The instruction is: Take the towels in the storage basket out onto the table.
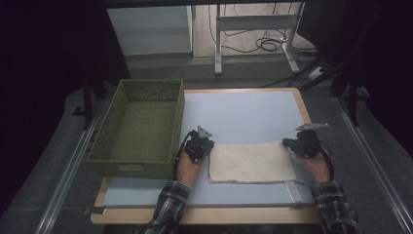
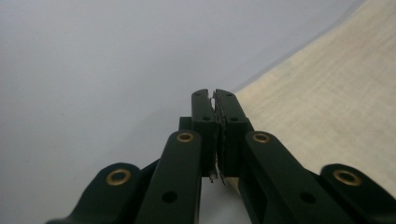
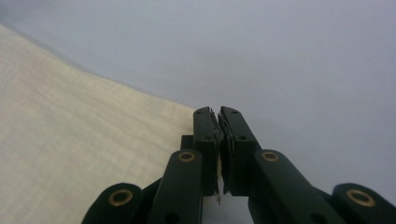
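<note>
Showing a cream cloth (image 1: 253, 163) lying flat on the pale blue tabletop (image 1: 243, 112), near the front edge, with one hand-held gripper at each of its short ends. The left hand-held gripper (image 1: 207, 146) sits at the cloth's far left corner, just beside the right wall of a green woven basket (image 1: 109, 146) that stands on the left part of the tabletop. The right hand-held gripper (image 1: 291, 143) sits at the cloth's far right corner. Both forearms, in plaid sleeves (image 1: 168, 207), enter from the bottom of the high view.

In the left gripper view, the left hand-held gripper (image 2: 214, 94) has its jaws brought together, tips at the cloth's (image 2: 327, 112) edge where it meets the bare tabletop (image 2: 93, 70). Whether fabric is pinched between the pads cannot be told; no fold of cloth is visible rising between them.

In the right gripper view, the right hand-held gripper (image 3: 215, 112) likewise has its jaws together, tips just at the corner of the cloth (image 3: 70, 154), with tabletop (image 3: 303, 60) beyond. Here too a grip on the fabric cannot be confirmed.

A white label (image 1: 293, 189) projects from the cloth's near right corner.
</note>
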`<state>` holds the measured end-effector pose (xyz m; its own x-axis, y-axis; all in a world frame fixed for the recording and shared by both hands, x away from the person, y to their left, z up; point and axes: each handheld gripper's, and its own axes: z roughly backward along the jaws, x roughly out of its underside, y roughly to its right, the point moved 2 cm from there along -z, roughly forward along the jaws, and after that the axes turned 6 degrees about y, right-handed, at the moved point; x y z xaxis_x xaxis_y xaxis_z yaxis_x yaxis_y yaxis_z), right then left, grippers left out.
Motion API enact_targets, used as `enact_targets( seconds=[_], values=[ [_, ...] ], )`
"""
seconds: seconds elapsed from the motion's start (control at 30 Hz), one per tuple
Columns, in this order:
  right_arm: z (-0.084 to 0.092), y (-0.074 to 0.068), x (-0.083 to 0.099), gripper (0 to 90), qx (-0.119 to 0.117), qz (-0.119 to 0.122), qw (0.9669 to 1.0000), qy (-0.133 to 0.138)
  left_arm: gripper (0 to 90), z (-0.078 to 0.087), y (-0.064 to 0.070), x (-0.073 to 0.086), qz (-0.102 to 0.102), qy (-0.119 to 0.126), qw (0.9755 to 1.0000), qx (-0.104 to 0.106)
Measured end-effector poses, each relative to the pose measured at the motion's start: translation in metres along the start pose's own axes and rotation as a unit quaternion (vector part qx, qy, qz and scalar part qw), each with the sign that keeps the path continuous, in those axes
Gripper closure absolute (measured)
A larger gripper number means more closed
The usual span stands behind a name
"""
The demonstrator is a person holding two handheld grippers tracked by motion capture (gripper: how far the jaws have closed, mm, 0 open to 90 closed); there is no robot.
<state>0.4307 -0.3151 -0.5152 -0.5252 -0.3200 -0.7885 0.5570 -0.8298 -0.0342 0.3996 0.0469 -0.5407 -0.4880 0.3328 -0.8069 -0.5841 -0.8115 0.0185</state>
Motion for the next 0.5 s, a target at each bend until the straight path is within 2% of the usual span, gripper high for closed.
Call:
enact_targets(
  seconds=[0.03,0.1,0.17,0.3,0.4,0.5],
  values=[
    [-0.002,0.0,-0.001,85.0,0.0,-0.001,1.0,-0.002,86.4,-0.002,-0.001,0.001,0.001,-0.003,1.0,0.003],
    [-0.007,-0.001,-0.001,82.2,0.004,0.004,0.9999,-0.008,75.5,-0.005,-0.003,0.003,0.007,-0.004,0.9999,0.008],
    [-0.005,-0.001,-0.002,78.1,0.008,0.004,1.0,-0.003,68.5,-0.007,-0.006,0.004,0.015,-0.007,0.9998,0.013],
    [0.007,-0.003,-0.001,70.6,0.001,0.004,1.0,0.004,63.7,-0.011,-0.008,0.004,0.011,-0.008,0.9998,0.013],
    [0.015,-0.009,0.0,67.9,-0.006,0.004,1.0,0.006,59.8,-0.012,-0.01,0.005,0.012,-0.003,0.9998,0.013],
    [0.021,-0.019,0.004,65.3,-0.023,0.009,0.9997,0.004,58.9,-0.013,-0.012,0.007,0.014,0.004,0.9998,0.017]
  ],
)
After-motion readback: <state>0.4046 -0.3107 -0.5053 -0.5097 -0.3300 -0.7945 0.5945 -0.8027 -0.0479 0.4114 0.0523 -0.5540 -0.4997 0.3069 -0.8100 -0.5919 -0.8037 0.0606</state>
